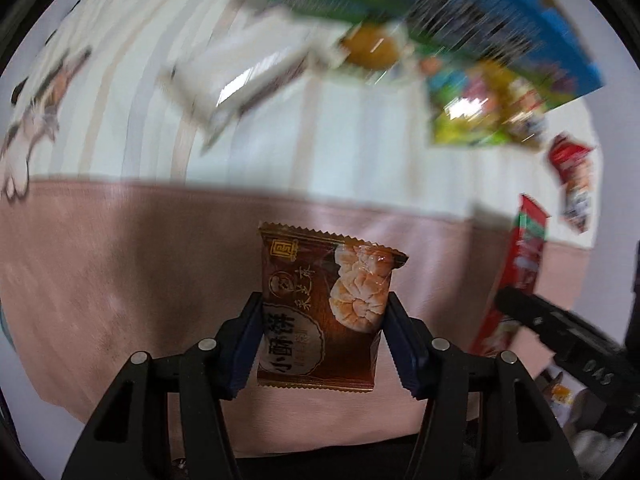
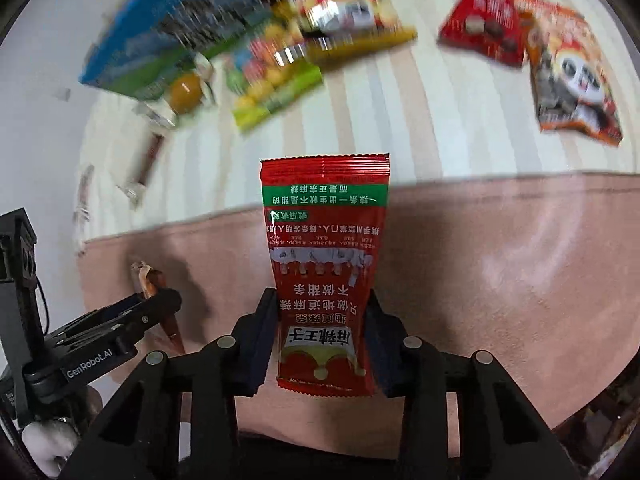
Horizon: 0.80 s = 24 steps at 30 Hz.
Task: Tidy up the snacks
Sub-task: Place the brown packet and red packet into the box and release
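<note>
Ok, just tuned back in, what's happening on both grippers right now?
Both are loaded. The left gripper is shut on a brown pastry packet, and the right gripper is shut on a red spicy-strip packet. Each is held up over the pink cloth. More snack packets, including a panda-print packet, lie blurred on the striped cloth beyond, beside a blue-and-green box.

Left claw point(image 1: 322, 332) clamps brown snack packet point(image 1: 324, 308) above pink cloth point(image 1: 120, 280).

Each camera looks forward along its own gripper, low and close over the pink cloth point(image 1: 120, 280); both views share the far blue box point(image 2: 132, 52).
</note>
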Each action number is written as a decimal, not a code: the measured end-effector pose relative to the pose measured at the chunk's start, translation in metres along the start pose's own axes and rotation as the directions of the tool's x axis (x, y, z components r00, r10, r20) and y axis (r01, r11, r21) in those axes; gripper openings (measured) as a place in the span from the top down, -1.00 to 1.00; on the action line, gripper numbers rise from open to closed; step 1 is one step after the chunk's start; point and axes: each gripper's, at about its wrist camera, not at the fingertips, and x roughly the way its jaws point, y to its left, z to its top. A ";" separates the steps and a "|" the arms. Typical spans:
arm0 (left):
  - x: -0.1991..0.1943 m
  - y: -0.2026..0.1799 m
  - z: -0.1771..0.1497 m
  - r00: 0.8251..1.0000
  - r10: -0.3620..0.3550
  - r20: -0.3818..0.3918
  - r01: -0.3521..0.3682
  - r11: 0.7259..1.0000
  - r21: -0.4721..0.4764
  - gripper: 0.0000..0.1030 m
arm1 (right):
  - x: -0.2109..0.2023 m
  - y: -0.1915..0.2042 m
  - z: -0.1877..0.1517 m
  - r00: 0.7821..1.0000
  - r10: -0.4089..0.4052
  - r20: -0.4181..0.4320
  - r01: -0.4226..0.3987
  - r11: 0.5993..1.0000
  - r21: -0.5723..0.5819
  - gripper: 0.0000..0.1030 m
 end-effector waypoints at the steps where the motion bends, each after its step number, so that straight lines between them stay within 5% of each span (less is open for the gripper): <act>1: -0.016 -0.010 0.003 1.000 -0.019 0.025 0.019 1.000 0.004 -0.08 | -0.010 0.006 0.008 1.000 0.013 0.015 -0.013 1.000 -0.006 0.17; 7: -0.096 -0.062 0.055 0.982 -0.090 0.166 0.073 0.992 0.104 -0.08 | -0.086 0.024 0.049 0.984 0.076 0.162 -0.063 0.994 -0.087 0.17; 14: -0.157 -0.066 0.140 0.962 -0.125 0.241 0.081 0.979 0.184 -0.08 | -0.149 0.052 0.127 0.956 0.075 0.285 -0.033 0.988 -0.151 0.17; 24: -0.135 -0.060 0.294 0.975 0.001 0.223 -0.035 0.989 0.147 -0.08 | -0.139 0.061 0.276 0.946 -0.093 0.312 0.147 0.977 -0.153 0.17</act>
